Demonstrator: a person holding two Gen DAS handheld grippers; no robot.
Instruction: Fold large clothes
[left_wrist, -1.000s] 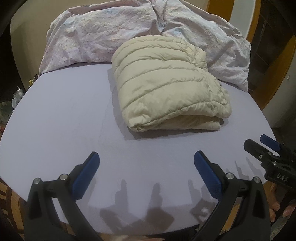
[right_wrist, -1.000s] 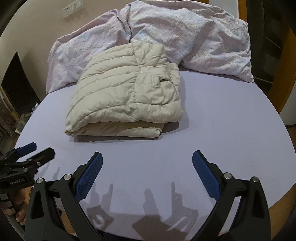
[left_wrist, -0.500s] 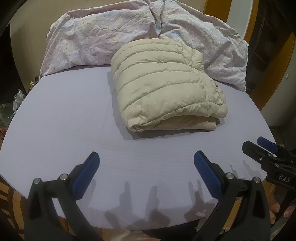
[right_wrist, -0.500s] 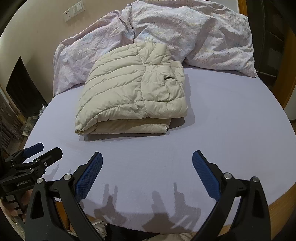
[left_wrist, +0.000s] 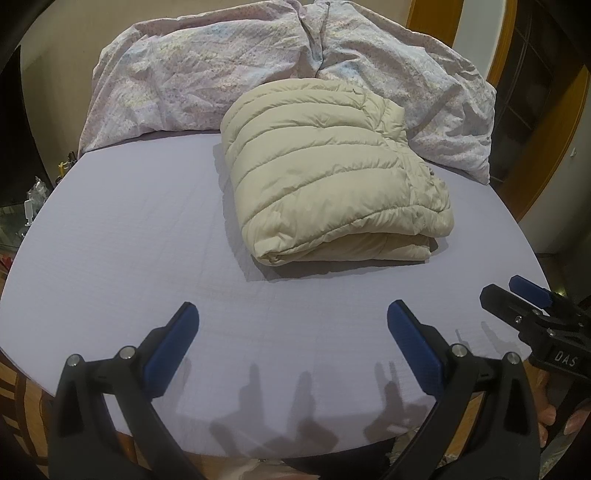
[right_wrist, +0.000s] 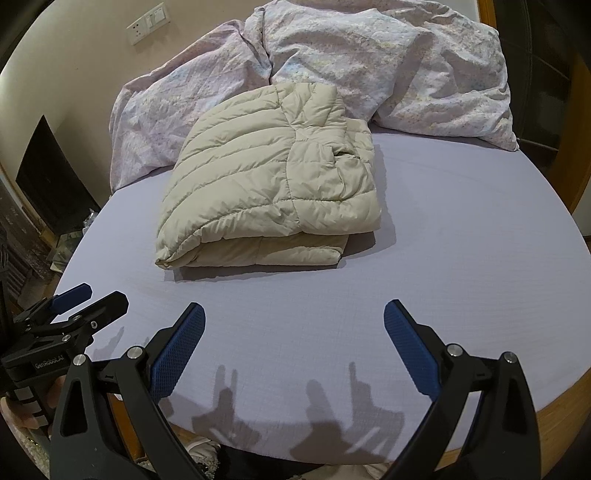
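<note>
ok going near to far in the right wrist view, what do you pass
right hand-held gripper → bare lilac sheet → folded beige puffer jacket → crumpled floral duvet → wall socket

Puffy quilted jacket (left_wrist: 328, 184), faintly sheeny cloth; smooth matt sheet (left_wrist: 129, 236); crumpled cotton-like duvet (right_wrist: 388, 62) far back.

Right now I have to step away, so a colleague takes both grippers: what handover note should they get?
Left gripper: open, empty, above the near edge of the bed.
Right gripper: open, empty, beside it.
Beige puffer jacket: folded into a compact bundle mid-bed, its far end against the crumpled floral duvet.
Done: the jacket looks folded.
Left: probably nothing beyond a tidy-up; no other unfolded clothing is visible.
</note>
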